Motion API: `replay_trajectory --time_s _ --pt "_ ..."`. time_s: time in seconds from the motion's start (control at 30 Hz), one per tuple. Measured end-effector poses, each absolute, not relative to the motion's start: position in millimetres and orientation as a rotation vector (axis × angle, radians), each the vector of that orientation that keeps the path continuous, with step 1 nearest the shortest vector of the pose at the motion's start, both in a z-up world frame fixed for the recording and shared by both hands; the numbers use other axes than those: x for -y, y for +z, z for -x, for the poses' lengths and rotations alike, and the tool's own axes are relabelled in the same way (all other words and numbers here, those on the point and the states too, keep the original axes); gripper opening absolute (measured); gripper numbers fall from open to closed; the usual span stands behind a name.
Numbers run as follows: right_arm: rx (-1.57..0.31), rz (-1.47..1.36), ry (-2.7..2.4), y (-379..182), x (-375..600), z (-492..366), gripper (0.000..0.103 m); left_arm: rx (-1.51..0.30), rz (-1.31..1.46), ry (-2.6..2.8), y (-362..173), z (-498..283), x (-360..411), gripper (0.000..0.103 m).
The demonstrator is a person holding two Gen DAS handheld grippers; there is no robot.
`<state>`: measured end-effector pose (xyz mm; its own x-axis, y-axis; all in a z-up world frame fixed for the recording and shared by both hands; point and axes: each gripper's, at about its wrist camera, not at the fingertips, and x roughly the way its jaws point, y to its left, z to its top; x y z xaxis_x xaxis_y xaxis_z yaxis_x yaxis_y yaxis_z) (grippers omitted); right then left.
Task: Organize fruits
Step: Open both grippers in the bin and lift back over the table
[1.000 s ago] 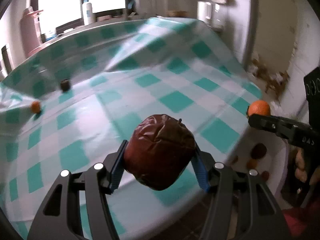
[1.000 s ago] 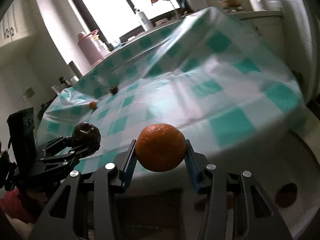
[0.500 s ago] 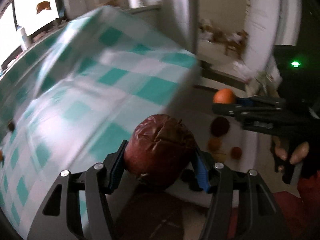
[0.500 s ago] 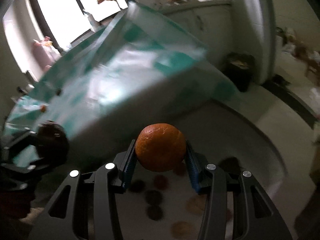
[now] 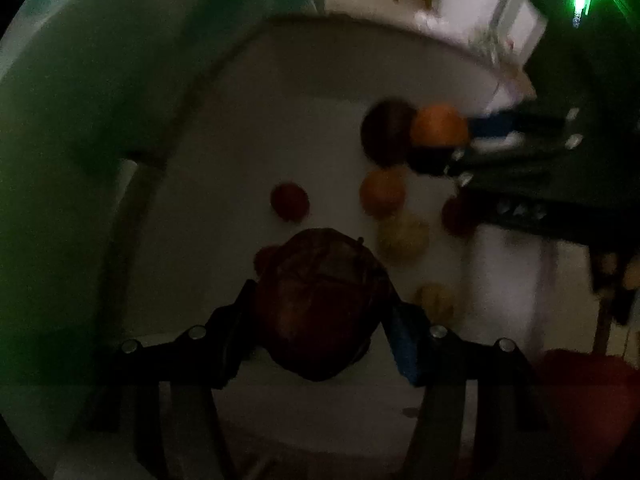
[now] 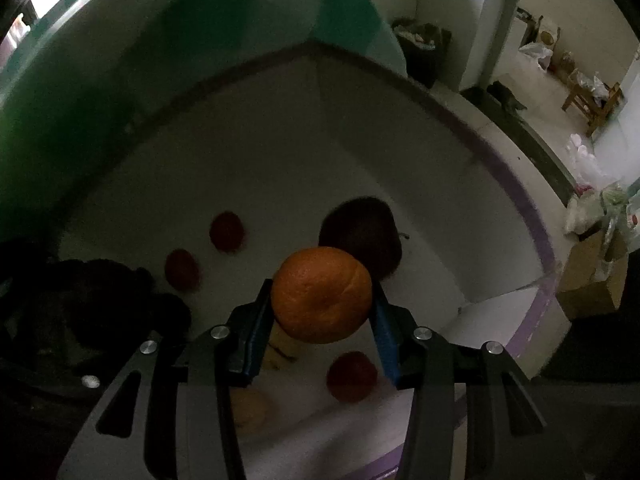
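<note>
My left gripper [image 5: 320, 308] is shut on a wrinkled dark red apple [image 5: 320, 300] and holds it above the floor of a white box [image 5: 224, 152]. My right gripper [image 6: 320, 296] is shut on an orange [image 6: 322, 294] and holds it inside the same box [image 6: 420, 152]; the orange also shows in the left wrist view [image 5: 438, 125]. Several fruits lie on the box floor: a dark apple [image 6: 362, 236], small red fruits [image 6: 226, 230], an orange fruit [image 5: 382, 192] and pale yellow ones [image 5: 402, 236].
The teal checked tablecloth [image 6: 120, 60] hangs beside the box at the left. The box rim has a purple edge [image 6: 532, 216]. Beyond it are floor, a dark bin [image 6: 420, 48] and a cardboard box [image 6: 592, 280].
Both grippers have swung away from the table and down into the white box, still holding their fruits. The view has gone dark.
</note>
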<state>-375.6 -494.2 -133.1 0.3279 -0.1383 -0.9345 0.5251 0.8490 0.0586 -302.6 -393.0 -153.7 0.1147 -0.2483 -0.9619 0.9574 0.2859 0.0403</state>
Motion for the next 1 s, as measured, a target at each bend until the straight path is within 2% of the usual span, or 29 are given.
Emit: replay_trajectory --time_s 0.13,0.37,0.43,0.5,0.53,0.57,0.63,0.8,0.87,0.93,1.0 --pt "-1.218 -0.355 -0.457 -144.2 490.8 369.2 0.046 -1.151 -0.883 -1.052 -180.8 297.1 397.6 0.060" --pt "-1.273 -0.328 -0.461 -155.8 489.2 365.9 0.047 -1.153 -0.908 -1.066 -191.0 301.6 404.4 0.060" --pt "-1.272 -0.323 -0.464 -154.7 490.7 364.8 0.059 -1.153 -0.918 -1.079 -192.6 305.4 405.9 0.060" --pt "-1.265 -0.324 -0.454 -149.0 489.1 361.5 0.066 -1.151 -0.912 -1.103 -190.6 305.3 404.5 0.062" --pt "-1.264 -0.324 -0.457 -148.0 488.9 362.5 0.067 -1.142 -0.904 -1.115 -188.3 305.6 404.4 0.067" --pt "-1.265 -0.321 -0.464 -146.7 489.6 363.6 0.069 -1.120 -0.891 -1.126 -183.5 305.9 403.9 0.070" --pt "-1.262 -0.301 -0.493 -138.4 492.0 362.5 0.077 -1.074 -0.859 -1.145 -171.9 306.2 400.2 0.082" --pt "-1.196 -0.255 -0.554 -93.6 496.9 361.2 0.080 -0.905 -0.764 -1.143 -122.9 307.1 383.2 0.088" --pt "-1.125 -0.221 -0.590 -61.7 493.3 360.1 0.082 -0.793 -0.692 -1.129 -89.5 304.2 365.4 0.089" --pt "-1.019 -0.192 -0.602 -25.6 484.1 355.4 0.087 -0.719 -0.602 -1.130 -58.5 298.6 348.5 0.097" --pt "-0.925 -0.186 -0.576 1.4 467.8 347.8 0.087 -0.632 -0.496 -1.106 -22.6 288.4 321.0 0.098"
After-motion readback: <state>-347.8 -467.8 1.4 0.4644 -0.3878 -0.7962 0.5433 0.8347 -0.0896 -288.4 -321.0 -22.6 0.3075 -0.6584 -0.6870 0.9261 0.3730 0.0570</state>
